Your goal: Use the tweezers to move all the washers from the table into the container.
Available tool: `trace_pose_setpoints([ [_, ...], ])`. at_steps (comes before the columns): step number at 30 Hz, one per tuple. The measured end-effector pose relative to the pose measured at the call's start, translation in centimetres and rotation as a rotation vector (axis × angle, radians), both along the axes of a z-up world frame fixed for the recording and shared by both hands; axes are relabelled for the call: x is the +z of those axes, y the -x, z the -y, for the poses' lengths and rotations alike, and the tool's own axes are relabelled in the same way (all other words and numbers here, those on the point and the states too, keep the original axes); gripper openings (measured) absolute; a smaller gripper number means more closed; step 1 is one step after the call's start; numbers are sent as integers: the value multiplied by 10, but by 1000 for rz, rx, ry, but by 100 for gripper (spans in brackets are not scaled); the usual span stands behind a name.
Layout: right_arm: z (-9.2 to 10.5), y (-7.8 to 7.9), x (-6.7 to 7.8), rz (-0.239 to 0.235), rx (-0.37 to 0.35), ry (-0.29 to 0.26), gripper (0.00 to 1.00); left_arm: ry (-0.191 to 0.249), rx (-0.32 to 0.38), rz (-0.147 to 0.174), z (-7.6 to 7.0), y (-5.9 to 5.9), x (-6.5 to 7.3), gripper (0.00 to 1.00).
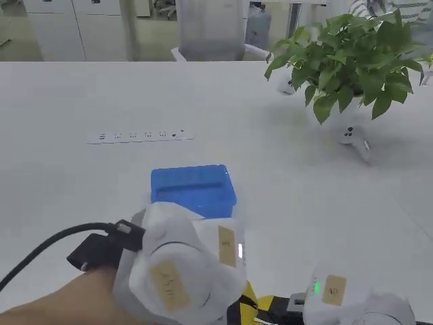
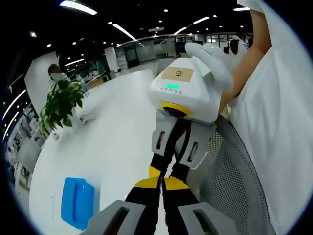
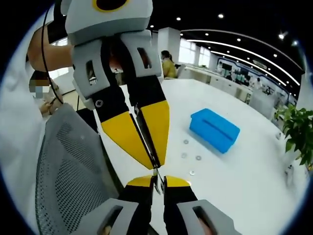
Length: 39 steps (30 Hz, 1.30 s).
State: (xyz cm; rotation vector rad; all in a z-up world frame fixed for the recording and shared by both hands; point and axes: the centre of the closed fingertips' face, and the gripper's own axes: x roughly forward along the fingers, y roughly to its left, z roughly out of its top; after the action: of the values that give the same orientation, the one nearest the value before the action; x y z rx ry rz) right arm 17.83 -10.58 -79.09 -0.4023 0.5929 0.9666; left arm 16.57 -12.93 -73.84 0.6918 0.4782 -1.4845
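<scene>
Seeing my tweezers pinched by both closed jaws, left gripper nose-to-nose with right gripper, washers well apart.

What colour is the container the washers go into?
The container is plain solid blue. It shows best in the right gripper view.

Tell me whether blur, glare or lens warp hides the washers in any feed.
Head view: soft with motion blur, container readable. Right gripper view: sharp but fisheye-bent; washers small yet distinct on the table, past the tweezers. Left gripper view: bright ceiling lights, no glare on the table.
</scene>
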Motion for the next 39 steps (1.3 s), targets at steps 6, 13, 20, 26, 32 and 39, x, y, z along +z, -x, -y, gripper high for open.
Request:
trace_pose_setpoints([
  [6,1,-1,1,-35,-2,-26,2,85,169,13,-7,-10,3,0],
  [13,4,-11,7,-32,-26,-54,2,196,425,-67,-36,-22,5,25],
  [20,13,-49,11,13,-145,-129,3,280,749,-59,-93,-36,-4,72],
  [26,24,-75,3,-14,-231,-185,3,273,977,9,-145,-42,-20,92],
  [32,31,-85,-10,-51,-281,-213,3,311,1113,32,-168,-40,-29,98],
  [39,24,-85,-17,-68,-283,-218,3,371,1167,95,-176,-49,-20,99],
])
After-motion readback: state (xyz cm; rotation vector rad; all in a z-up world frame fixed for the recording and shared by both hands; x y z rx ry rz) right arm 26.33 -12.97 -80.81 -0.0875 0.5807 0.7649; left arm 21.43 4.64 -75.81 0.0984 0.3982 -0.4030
